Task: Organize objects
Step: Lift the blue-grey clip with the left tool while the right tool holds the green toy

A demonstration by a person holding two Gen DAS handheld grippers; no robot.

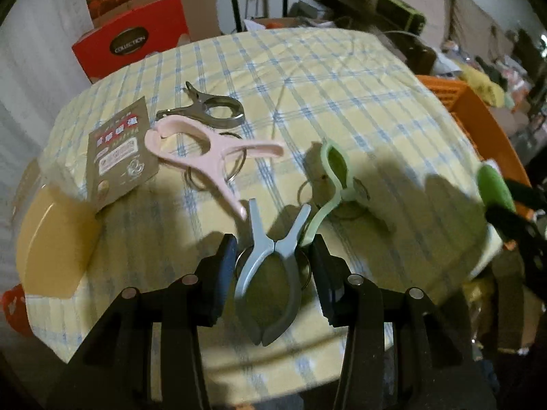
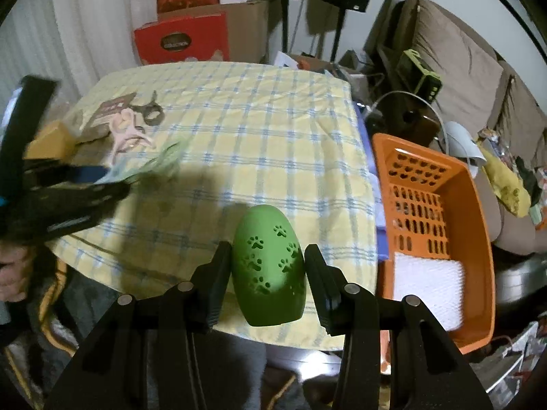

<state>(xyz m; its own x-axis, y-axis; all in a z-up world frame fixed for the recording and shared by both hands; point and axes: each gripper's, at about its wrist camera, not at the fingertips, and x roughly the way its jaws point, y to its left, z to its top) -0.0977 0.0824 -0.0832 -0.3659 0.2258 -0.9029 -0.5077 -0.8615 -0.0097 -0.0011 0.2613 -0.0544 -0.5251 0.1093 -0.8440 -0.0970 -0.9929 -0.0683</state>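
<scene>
A checked yellow cloth covers the table. On it lie a metal clip, a pink clip and a pale green clip. My left gripper is shut on a blue-grey clip, its pads against the clip's metal ring on both sides. The green clip's handle touches that gripper's right finger. My right gripper is shut on a green egg-shaped toy with paw-print holes, held above the table's near edge. In the right wrist view my left gripper shows blurred at the left.
An orange basket stands right of the table with a white bristly mat in it. A brown printed card and a yellow block sit at the table's left. Red boxes and a sofa lie beyond.
</scene>
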